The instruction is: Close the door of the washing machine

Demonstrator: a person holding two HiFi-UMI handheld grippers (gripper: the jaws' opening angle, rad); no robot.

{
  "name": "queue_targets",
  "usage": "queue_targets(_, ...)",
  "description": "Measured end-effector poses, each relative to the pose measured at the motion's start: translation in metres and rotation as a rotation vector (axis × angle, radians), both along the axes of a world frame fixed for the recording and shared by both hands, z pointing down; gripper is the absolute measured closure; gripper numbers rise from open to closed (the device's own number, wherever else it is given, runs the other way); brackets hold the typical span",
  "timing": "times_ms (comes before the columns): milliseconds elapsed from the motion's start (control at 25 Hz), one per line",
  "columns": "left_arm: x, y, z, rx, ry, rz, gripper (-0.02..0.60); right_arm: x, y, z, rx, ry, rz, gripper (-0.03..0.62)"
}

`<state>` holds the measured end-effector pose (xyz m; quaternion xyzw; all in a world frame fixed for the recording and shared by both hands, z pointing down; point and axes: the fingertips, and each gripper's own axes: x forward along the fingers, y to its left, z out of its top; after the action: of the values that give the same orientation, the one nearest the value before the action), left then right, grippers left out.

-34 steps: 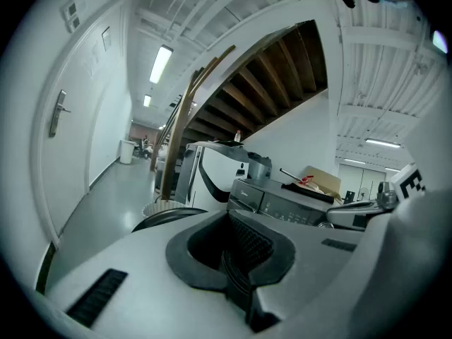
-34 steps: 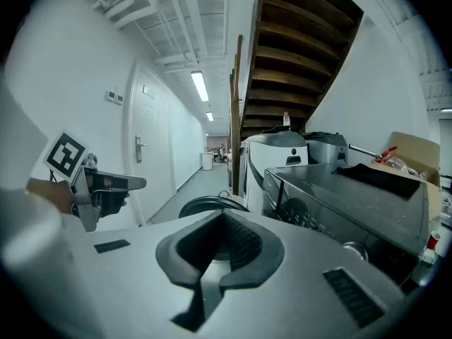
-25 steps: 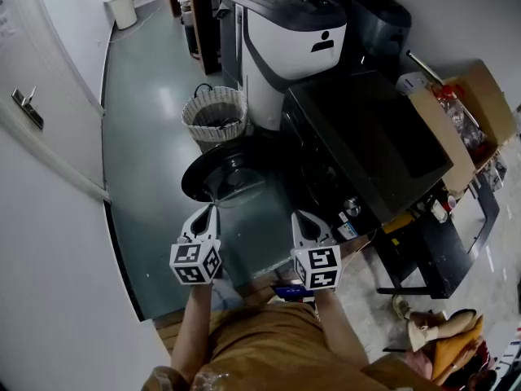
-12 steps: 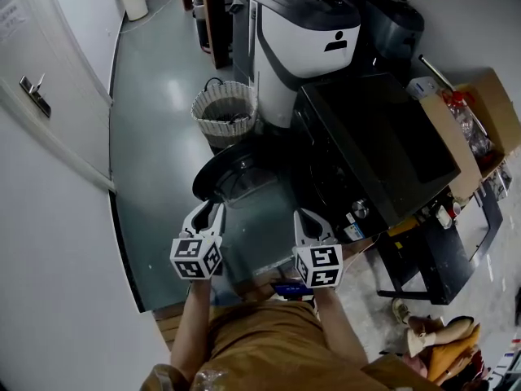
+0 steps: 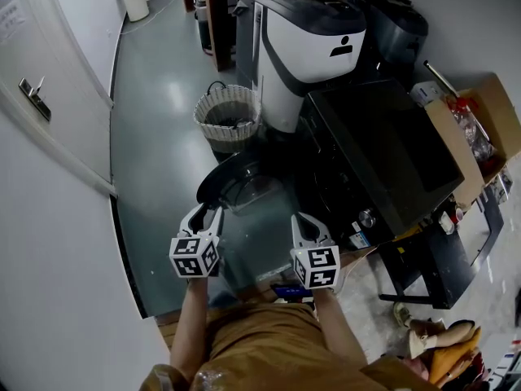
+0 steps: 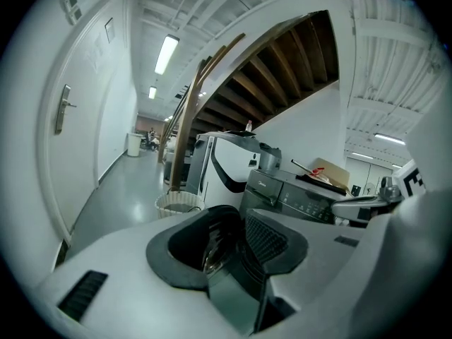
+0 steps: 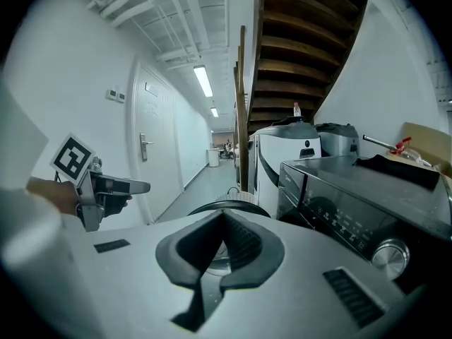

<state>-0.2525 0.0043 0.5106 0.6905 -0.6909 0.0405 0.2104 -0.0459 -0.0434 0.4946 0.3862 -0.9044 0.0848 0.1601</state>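
The dark front-loading washing machine [image 5: 383,153] stands right of centre, and its round glass door [image 5: 244,184] swings open to the left over the floor. My left gripper [image 5: 205,211] hangs just short of the door's near rim. Its jaws are opening, with nothing pressed between the pads. The left gripper view shows the gripper [image 6: 236,221] with the door [image 6: 215,246] in the gap ahead, beside the washing machine [image 6: 296,200]. My right gripper [image 5: 303,218] is shut and holds nothing. It [image 7: 224,216] points at the door's rim [image 7: 247,205], left of the washing machine's control panel [image 7: 353,210].
A wicker basket [image 5: 229,114] stands on the floor behind the door. A tall white and grey appliance [image 5: 305,43] is beside it. A cardboard box [image 5: 472,120] sits right of the washing machine. A white room door [image 5: 41,96] lines the left wall.
Both grippers have moved a little forward and down toward the open door. The left gripper's jaws, shut before, have parted.
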Motion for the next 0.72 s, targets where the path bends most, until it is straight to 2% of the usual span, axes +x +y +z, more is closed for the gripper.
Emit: queue_targets(720,-0.047,-0.054,0.053,-0.113,0.002,0.081,0.4,-0.067,-0.049,0.031,-0.059,0.039,-0.007,0.582)
